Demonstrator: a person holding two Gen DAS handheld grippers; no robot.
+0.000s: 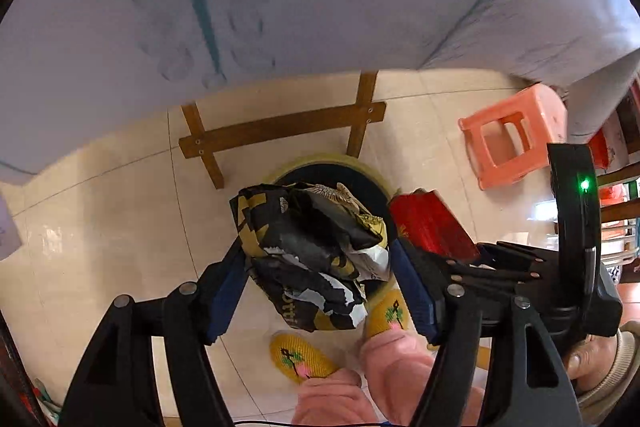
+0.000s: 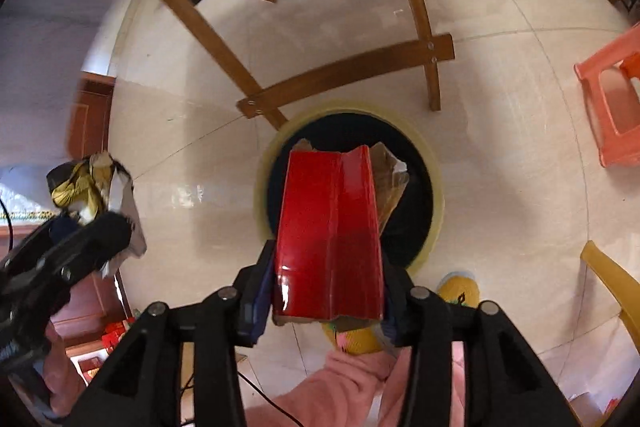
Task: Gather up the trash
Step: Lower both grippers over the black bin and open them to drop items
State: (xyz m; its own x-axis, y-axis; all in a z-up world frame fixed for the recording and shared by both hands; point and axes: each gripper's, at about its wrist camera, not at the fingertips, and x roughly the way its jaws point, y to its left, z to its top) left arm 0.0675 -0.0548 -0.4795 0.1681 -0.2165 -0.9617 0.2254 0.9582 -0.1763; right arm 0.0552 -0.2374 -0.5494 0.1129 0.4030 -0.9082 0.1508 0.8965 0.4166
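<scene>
Left wrist view: live over the bin [image 1: 320,161].
Left gripper [image 1: 316,251]: crumpled black-and-yellow wrapper [image 1: 308,243] sat between its jaws, right above the bin's mouth; one pad touched it, but whether both pressed I could not tell.
Right gripper [image 2: 329,259]: clamped on the red carton [image 2: 328,235], which hung over the bin's dark opening.
Wooden frame [image 1: 280,129]: stood just behind the bin.
Pink stool [image 1: 516,139]: well off to the bin's right.
Yellow slippers [image 1: 300,355]: on the bin's near side.
</scene>
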